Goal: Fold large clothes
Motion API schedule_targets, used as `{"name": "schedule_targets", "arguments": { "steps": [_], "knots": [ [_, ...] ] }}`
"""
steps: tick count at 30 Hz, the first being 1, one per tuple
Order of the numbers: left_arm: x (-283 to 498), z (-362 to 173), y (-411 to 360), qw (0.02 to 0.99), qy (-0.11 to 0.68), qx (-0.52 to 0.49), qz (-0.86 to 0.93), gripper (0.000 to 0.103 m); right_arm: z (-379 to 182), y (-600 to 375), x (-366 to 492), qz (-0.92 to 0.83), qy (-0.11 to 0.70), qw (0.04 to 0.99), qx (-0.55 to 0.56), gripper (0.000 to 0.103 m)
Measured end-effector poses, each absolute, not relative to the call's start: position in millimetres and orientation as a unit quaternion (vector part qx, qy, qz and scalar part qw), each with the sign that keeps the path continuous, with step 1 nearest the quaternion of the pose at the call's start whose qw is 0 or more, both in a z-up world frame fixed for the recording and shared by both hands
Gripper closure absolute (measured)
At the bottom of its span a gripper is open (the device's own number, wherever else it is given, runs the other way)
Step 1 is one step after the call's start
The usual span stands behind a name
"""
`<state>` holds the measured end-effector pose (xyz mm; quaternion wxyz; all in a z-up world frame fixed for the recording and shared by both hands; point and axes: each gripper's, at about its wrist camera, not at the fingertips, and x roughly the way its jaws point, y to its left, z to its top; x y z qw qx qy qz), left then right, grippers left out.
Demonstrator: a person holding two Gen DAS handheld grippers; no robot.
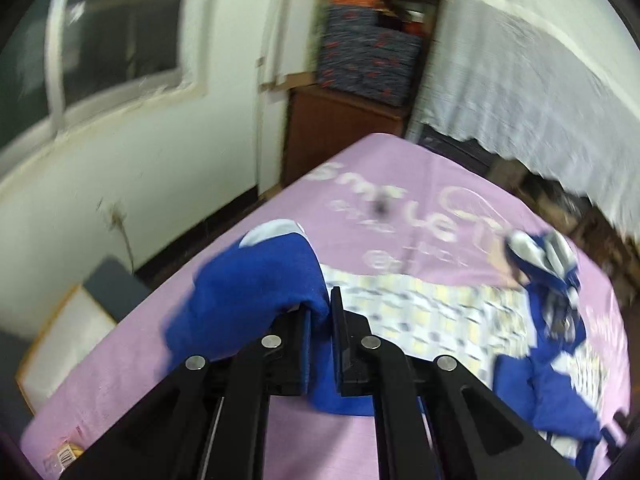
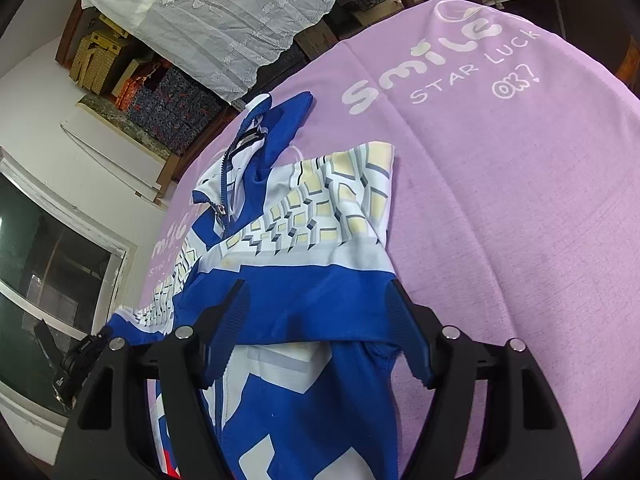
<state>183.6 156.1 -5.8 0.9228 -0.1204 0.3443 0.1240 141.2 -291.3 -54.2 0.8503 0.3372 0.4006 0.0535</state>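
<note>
Blue-white zip jacket [image 2: 288,216] rumpled | left gripper [image 1: 330,320] jaws pinch jacket | right gripper [image 2: 316,300] jaws wide, empty

Left gripper [image 1: 331,316] clamped — right gripper [image 2: 316,312] agape

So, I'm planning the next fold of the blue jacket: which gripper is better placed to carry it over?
Left, probably. The left gripper is already shut on the jacket's blue sleeve. The right gripper stands open over the jacket, holding nothing, so it would need to grasp first.
</note>
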Motion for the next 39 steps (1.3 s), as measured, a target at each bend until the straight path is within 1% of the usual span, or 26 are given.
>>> {"name": "schedule_targets", "arguments": {
  "steps": [5,11,14,17,19,20,21,23,24,25,27,28,30,33,36,39],
  "knots": [
    [191,11,72,0.939,0.337,-0.037,0.062,0.095,-56,-295,142,0.053,0.400,0.847,0.345,0.035],
    [186,7,-39,0.943,0.327,0.063,-0.022,0.095,-60,-306,141,0.048,0.399,0.840,0.364,0.035],
    [181,-10,-92,0.934,0.337,0.097,-0.068,0.095,-62,-312,140,0.048,0.399,0.835,0.374,0.035],
    [182,-42,-136,0.920,0.356,0.135,-0.094,0.094,-62,-315,140,0.046,0.399,0.834,0.378,0.035],
    [183,-68,-155,0.908,0.373,0.169,-0.094,0.091,-62,-316,141,0.046,0.399,0.834,0.378,0.035],
    [185,-78,-157,0.900,0.385,0.179,-0.094,0.088,-62,-317,141,0.046,0.399,0.834,0.378,0.035],
    [186,-86,-158,0.894,0.397,0.184,-0.096,0.084,-62,-317,142,0.048,0.400,0.834,0.378,0.035],
    [186,-85,-151,0.895,0.397,0.179,-0.097,0.067,-62,-316,142,0.049,0.399,0.835,0.375,0.035],
    [184,-80,-143,0.897,0.396,0.167,-0.101,0.053,-62,-316,142,0.049,0.399,0.836,0.373,0.035],
    [181,-75,-137,0.900,0.394,0.159,-0.102,0.041,-61,-315,141,0.050,0.399,0.837,0.372,0.035],
    [172,-63,-120,0.908,0.380,0.143,-0.104,0.032,-59,-313,141,0.054,0.396,0.839,0.368,0.035],
    [165,-57,-112,0.911,0.375,0.139,-0.105,0.026,-58,-311,141,0.056,0.396,0.841,0.365,0.035],
    [156,-49,-86,0.917,0.364,0.129,-0.098,0.021,-55,-304,142,0.061,0.393,0.848,0.351,0.035],
    [152,-44,-42,0.924,0.356,0.120,-0.067,0.021,-46,-286,141,0.076,0.390,0.863,0.313,0.035],
    [169,-45,7,0.924,0.375,0.065,-0.026,0.021,-36,-262,138,0.098,0.383,0.881,0.261,0.035],
    [192,-49,39,0.916,0.400,0.008,-0.012,0.021,-24,-229,133,0.115,0.367,0.903,0.194,0.035]
  ]
}}
